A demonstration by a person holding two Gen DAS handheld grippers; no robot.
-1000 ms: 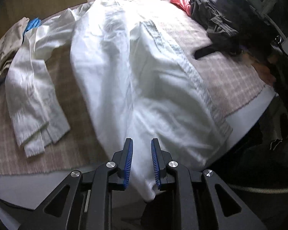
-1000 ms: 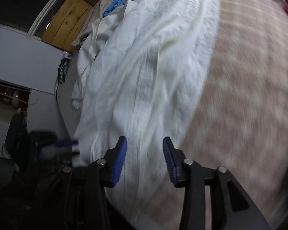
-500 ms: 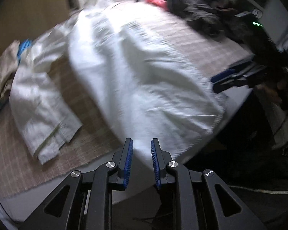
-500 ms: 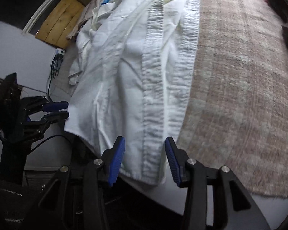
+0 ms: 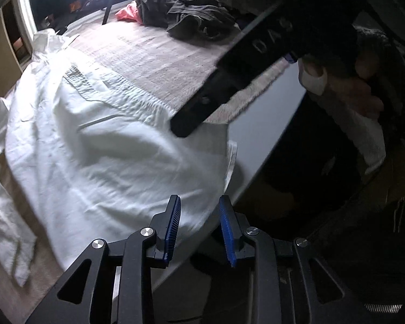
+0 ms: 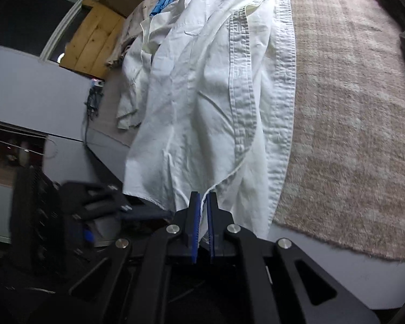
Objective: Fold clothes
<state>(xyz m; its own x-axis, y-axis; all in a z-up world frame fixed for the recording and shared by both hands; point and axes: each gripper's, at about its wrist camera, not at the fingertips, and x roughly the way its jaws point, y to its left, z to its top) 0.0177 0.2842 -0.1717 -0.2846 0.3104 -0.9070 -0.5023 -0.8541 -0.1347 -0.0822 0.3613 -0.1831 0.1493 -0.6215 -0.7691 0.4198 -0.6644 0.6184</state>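
The wrinkled white cotton button-up shirt (image 6: 202,102) lies spread on a beige checked cloth (image 6: 345,113) over the white bench (image 5: 267,124). The right gripper (image 6: 204,199) has its fingers pinched tight on the shirt's near hem. The left gripper (image 5: 199,213) hovers beside the hem, fingers apart and holding nothing.

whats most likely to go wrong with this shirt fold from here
1. The right gripper has its jaws shut on only a thin bit of the white shirt's hem, so the cloth could slip out when pulled.
2. The left gripper is open at the other hem corner and holds nothing; a lift now would probably skew the shirt.
3. The hem overhangs the table edge, so the shirt may slide off.
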